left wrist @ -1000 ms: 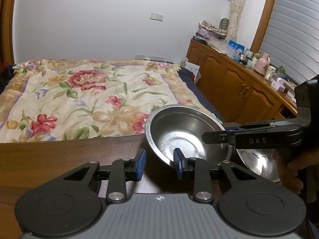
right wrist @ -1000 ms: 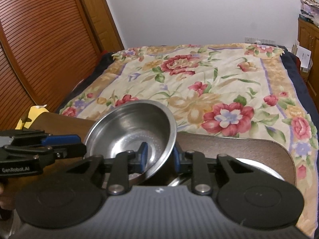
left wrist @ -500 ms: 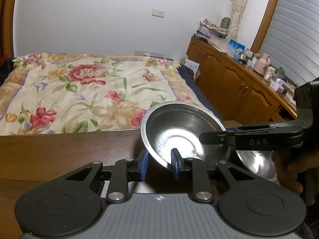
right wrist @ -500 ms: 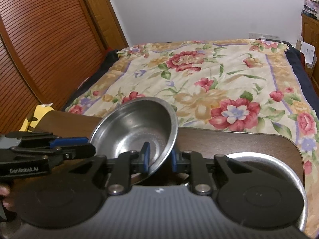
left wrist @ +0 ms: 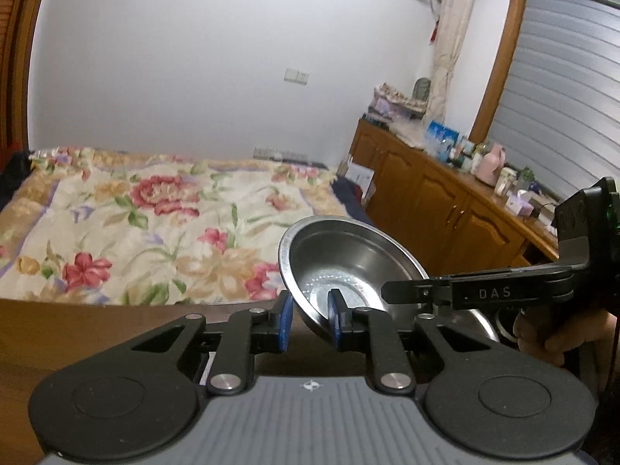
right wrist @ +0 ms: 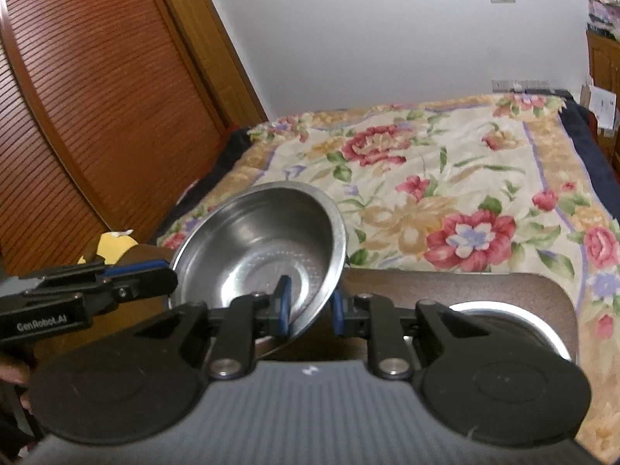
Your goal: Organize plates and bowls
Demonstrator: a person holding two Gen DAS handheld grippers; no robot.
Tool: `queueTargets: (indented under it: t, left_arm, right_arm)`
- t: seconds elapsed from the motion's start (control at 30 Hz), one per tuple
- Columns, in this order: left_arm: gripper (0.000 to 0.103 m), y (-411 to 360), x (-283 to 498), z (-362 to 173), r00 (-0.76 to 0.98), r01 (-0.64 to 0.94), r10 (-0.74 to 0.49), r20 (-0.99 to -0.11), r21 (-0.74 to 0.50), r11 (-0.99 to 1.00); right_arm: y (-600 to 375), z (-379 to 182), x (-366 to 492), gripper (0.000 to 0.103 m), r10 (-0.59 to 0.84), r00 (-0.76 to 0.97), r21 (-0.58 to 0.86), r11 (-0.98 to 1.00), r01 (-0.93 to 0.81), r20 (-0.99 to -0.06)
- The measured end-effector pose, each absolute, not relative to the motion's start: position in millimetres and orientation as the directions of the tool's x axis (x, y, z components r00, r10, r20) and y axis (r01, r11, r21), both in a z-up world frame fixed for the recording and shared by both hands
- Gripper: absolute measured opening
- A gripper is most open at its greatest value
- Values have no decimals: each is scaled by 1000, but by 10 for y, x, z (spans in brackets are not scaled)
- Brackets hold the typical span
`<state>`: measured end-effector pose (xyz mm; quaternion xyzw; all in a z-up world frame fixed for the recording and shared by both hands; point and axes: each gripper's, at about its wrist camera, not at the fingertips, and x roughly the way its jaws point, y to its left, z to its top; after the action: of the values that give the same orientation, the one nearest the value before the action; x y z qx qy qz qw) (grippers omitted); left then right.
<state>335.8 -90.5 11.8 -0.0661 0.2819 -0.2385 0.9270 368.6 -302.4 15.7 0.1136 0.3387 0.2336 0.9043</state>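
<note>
Item: 1 steel bowl, held clear of the brown table and tilted, its rim pinched on opposite sides by 2 grippers. Left gripper: jaws narrowed on the near rim, 1 blue pad inside the bowl, 1 outside. Right gripper: likewise clamped across the rim on its side. A second steel vessel, plate or bowl not determinable, is seen resting on the table just beside the right gripper. Step in hand is judged to be carrying the bowl toward that vessel. Next move calls for levelling the bowl, centring it over the vessel, then a gentle, matched release.
</note>
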Motion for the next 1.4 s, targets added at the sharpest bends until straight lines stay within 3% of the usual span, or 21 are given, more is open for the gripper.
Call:
queueTargets:
  t: [0.27, 0.47, 0.5, 0.7, 0.93, 1.07, 1.27, 1.4]
  left_arm:
    - [21, -872, 3131, 279, 743, 426, -496, -450, -254, 868]
    - [20, -813, 2957, 325, 732, 458, -534, -423, -274, 846]
    - [20, -815, 2917, 333, 727, 466, -543, -420, -279, 840]
    - [16, -883, 2762, 217, 734, 459, -503, -457, -213, 862]
    - [16, -651, 2678, 154, 740, 420, -476, -475, -227, 879]
    - [36, -599, 2681, 100, 738, 384, -436, -515, -212, 899]
    - [42, -558, 2679, 15, 683, 398, -483, -548, -275, 875]
    - [40, -581, 2627, 49, 671, 410, -505, -543, -297, 863]
  right_arm:
    - [-3071, 285, 3473, 22, 514, 684, 373, 855, -360, -518]
    - [-3117, 282, 3340, 9, 540, 697, 417, 833, -363, -472]
    - [-3105, 268, 3315, 11, 566, 682, 437, 815, -381, -462]
    - [-2911, 56, 3263, 7, 495, 668, 397, 864, -310, -556]
    - [-3004, -58, 3324, 7, 514, 655, 460, 845, -273, -554]
    - [-2995, 73, 3214, 7, 521, 672, 471, 837, -280, -526]
    - [-3002, 196, 3085, 7, 529, 686, 474, 830, -296, -500]
    - [-3009, 203, 3023, 7, 539, 682, 487, 821, -297, -494]
